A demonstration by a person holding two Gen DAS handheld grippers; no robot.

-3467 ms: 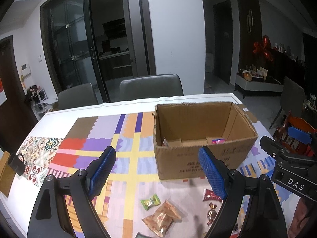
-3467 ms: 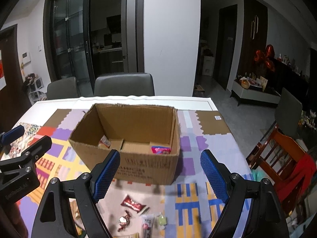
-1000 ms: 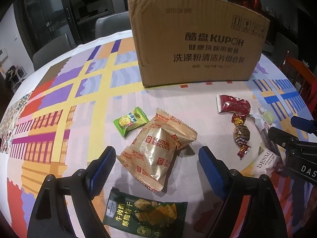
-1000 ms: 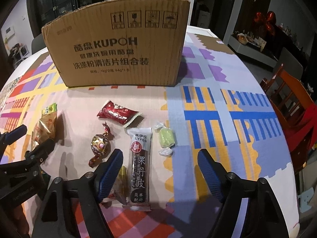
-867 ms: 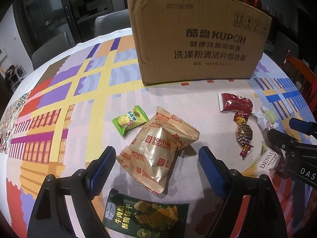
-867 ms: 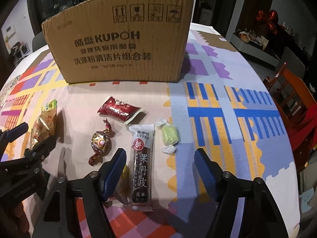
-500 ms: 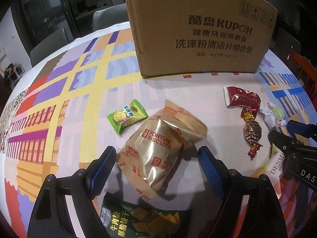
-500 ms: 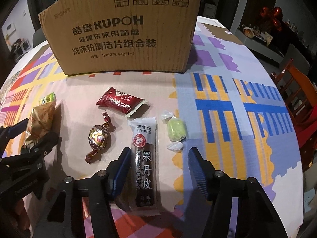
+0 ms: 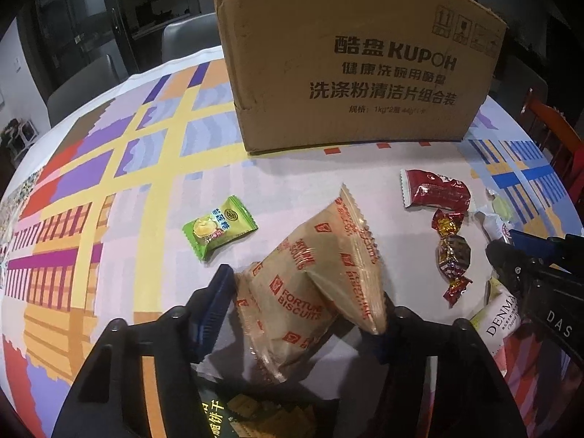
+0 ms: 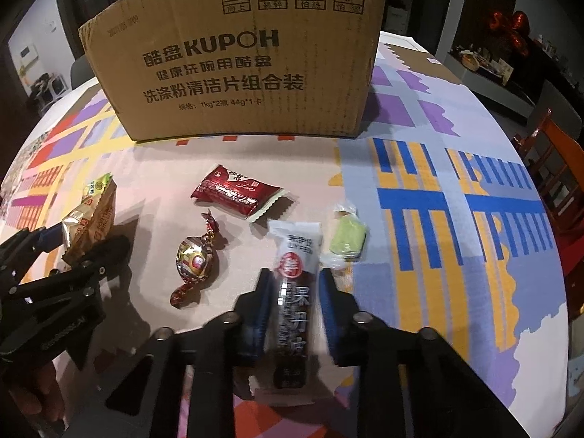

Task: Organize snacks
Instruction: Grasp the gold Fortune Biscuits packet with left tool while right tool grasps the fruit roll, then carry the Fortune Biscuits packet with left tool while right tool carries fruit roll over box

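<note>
My left gripper [image 9: 306, 292] is closing, and its pads squeeze two gold Fortune Biscuits packets [image 9: 321, 266] that bunch up off the cloth. In the right wrist view my right gripper [image 10: 295, 281] is closing too, its blue pads pinching a long black-and-white fruit bar [image 10: 294, 292] lying on the table. The open cardboard box [image 9: 357, 73] [image 10: 237, 54] stands just behind the snacks. Loose on the cloth are a green candy packet [image 9: 219, 226], a red packet [image 10: 237, 191], a foil-wrapped chocolate [image 10: 195, 259] and a pale green sweet [image 10: 346, 237].
A dark green cracker packet [image 9: 255, 416] lies under my left gripper, and a white packet [image 9: 500, 314] sits beside the right one. The patterned tablecloth [image 10: 438, 219] ends near a wooden chair [image 10: 554, 153] on the right. Grey chairs [image 9: 186, 33] stand behind the table.
Both grippers came closer to the table and narrowed their jaws. The left one pinched the biscuit packets, which crumpled and rose. The right one closed on the long bar.
</note>
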